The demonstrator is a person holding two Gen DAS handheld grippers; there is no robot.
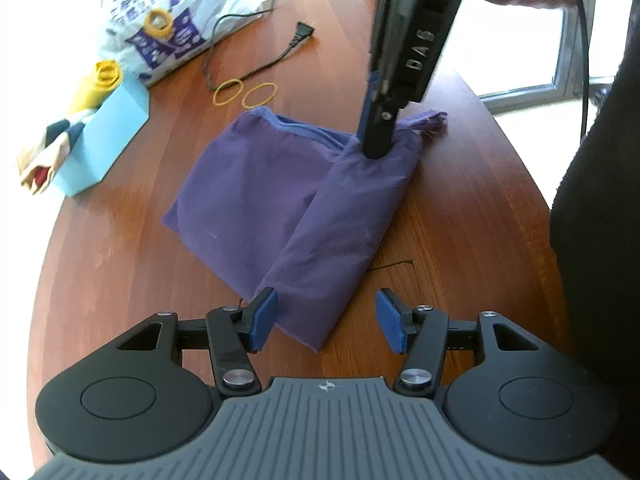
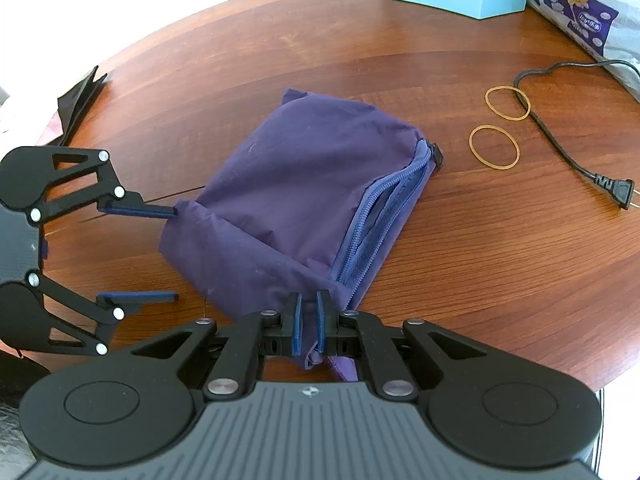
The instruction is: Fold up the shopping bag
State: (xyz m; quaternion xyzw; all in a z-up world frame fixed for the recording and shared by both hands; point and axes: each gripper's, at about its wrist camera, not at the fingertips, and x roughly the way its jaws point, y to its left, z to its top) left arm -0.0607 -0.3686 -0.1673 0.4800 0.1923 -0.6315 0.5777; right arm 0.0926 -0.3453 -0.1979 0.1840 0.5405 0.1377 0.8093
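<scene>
The purple shopping bag (image 1: 280, 200) lies partly folded on the round wooden table (image 1: 100, 248), with one side flap turned over. Its zipper (image 2: 376, 216) shows in the right wrist view. My left gripper (image 1: 326, 314) stands open at the bag's near end. The folded corner lies between its blue pads (image 1: 266, 312), which do not press on it. From the right wrist view the left gripper (image 2: 176, 254) is at the bag's (image 2: 296, 176) left edge. My right gripper (image 2: 310, 320) is shut on a pinch of purple fabric at the zipper end; it (image 1: 378, 144) comes down steeply there.
A light blue box (image 1: 108, 136) with rolled cloth stands at the left. Behind it is a white printed plastic bag (image 1: 160, 28). Two rubber bands (image 2: 494, 148) and a black power cord (image 2: 560, 148) lie past the bag. A person's dark sleeve (image 1: 600, 200) fills the right side.
</scene>
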